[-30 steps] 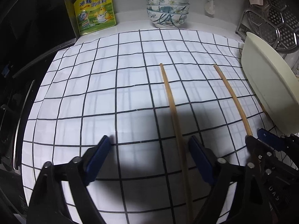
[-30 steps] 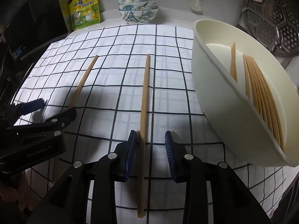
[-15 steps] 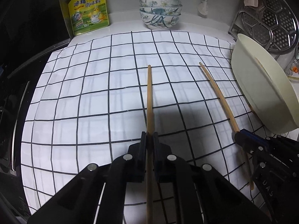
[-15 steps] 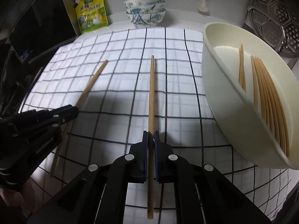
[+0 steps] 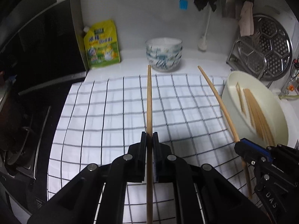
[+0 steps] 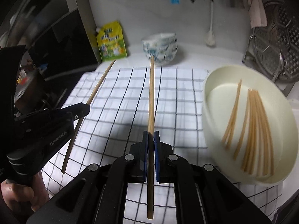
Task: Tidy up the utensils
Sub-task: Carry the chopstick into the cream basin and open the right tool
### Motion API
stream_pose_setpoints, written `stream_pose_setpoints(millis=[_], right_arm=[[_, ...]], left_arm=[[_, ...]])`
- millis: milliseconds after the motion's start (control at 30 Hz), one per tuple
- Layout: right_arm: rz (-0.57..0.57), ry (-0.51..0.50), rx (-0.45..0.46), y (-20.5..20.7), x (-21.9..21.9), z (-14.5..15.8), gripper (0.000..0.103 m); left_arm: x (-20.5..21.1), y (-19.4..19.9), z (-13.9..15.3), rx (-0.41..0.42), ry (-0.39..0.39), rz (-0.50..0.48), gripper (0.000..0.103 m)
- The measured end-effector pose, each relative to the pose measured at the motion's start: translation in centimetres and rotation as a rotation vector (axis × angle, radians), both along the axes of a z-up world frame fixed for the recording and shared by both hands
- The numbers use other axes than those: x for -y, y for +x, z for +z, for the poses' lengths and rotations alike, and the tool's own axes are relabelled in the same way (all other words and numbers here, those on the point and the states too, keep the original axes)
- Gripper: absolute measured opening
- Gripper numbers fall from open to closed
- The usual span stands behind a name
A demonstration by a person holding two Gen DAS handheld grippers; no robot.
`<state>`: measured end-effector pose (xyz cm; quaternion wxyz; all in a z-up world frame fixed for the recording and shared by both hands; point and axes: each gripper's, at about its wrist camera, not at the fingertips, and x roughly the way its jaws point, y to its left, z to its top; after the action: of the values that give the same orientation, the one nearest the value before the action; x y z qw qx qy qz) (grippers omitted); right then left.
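Both grippers, left & right, clenched a chopstick apiece, long axes pointing fwd; cream bowl lay rightward, nearer the right.

left tongs: showing black arms, silver screws, "GenRobot.AI" lettering
right tongs: wearing blue pads, "DAS" marking

**Materials and finishes noted**

Chopsticks looked like pale, matt, smooth wood. Cloth was woven white fabric with dark grid lines. Tray appeared smooth cream plastic. Bowls were glossy glazed ceramic. Steamer rack was shiny perforated metal. Pouch was glossy plastic film.
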<state>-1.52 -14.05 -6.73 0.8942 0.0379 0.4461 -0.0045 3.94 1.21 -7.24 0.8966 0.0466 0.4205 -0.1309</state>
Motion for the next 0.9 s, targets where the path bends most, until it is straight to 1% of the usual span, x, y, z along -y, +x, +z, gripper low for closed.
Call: stream_pose_setpoints(millis=[167, 267, 467, 667, 900], right_arm=[[-0.035, -0.003, 0.060, -0.9, 3.1, 2.7, 0.006], [-0.082, -0.013, 0.096, -2.0, 6.3, 4.2, 0.006], [-0.189, -0.011, 0.126, -3.1, 12.9, 5.1, 0.006], [-0.267, 0.007, 0.113, -3.9, 18.2, 4.2, 0.006], [-0.307, 0.039, 0.073, -3.8, 21.8, 2.3, 0.006]], left_arm=[[3.2, -0.5, 2.9, 0.075, -0.015, -0.030, 0.007], [5.9, -0.7, 4.0, 0.103, -0.028, -0.062, 0.007], [12.5, -1.2, 5.4, 0.144, -0.045, -0.154, 0.007], [18.3, -0.4, 4.7, 0.130, -0.046, -0.213, 0.007], [23.3, 0.7, 2.4, 0.089, -0.022, -0.257, 0.007]])
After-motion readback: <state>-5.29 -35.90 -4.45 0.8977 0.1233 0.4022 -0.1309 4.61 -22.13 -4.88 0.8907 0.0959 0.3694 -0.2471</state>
